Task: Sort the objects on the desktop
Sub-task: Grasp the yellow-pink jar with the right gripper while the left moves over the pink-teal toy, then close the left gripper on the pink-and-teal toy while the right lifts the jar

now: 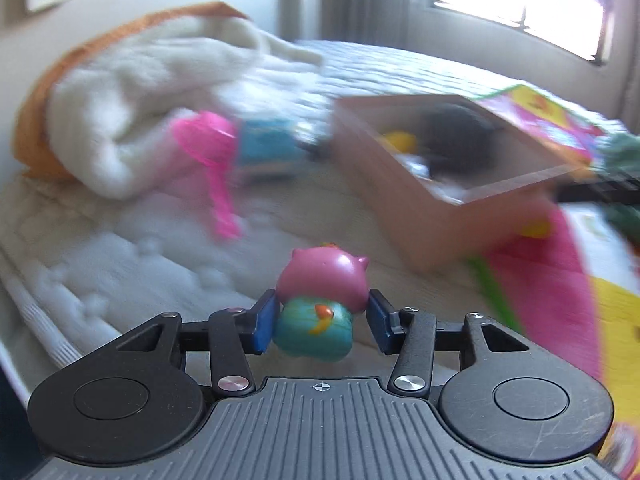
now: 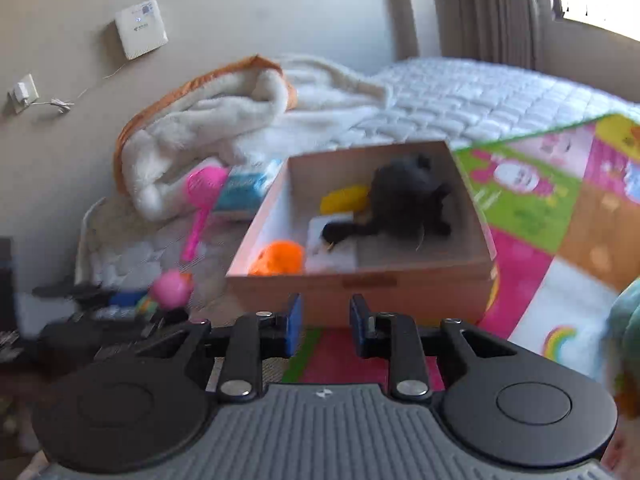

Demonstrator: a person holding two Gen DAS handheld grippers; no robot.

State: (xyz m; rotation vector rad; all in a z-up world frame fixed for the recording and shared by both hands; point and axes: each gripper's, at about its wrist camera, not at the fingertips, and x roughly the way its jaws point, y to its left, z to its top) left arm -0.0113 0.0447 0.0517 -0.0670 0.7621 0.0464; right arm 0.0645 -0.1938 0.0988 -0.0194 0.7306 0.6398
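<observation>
A small toy pig (image 1: 324,280) with a pink head and a teal body sits between the blue pads of my left gripper (image 1: 322,316), which is shut on it above the white mattress. The same toy (image 2: 172,286) shows blurred at the lower left of the right wrist view. My right gripper (image 2: 325,326) is open with nothing between its pads, just in front of the cardboard box (image 2: 360,284). Inside the box lie a black plush toy (image 2: 408,196), a yellow piece (image 2: 344,198), an orange ball (image 2: 278,258) and a white block (image 2: 332,240).
A pink scoop (image 2: 202,196) and a blue pack (image 2: 244,190) lie left of the box, beside a heaped white and orange blanket (image 2: 208,128). A bright play mat (image 2: 560,208) spreads under and right of the box. The wall stands behind, the window at the far right.
</observation>
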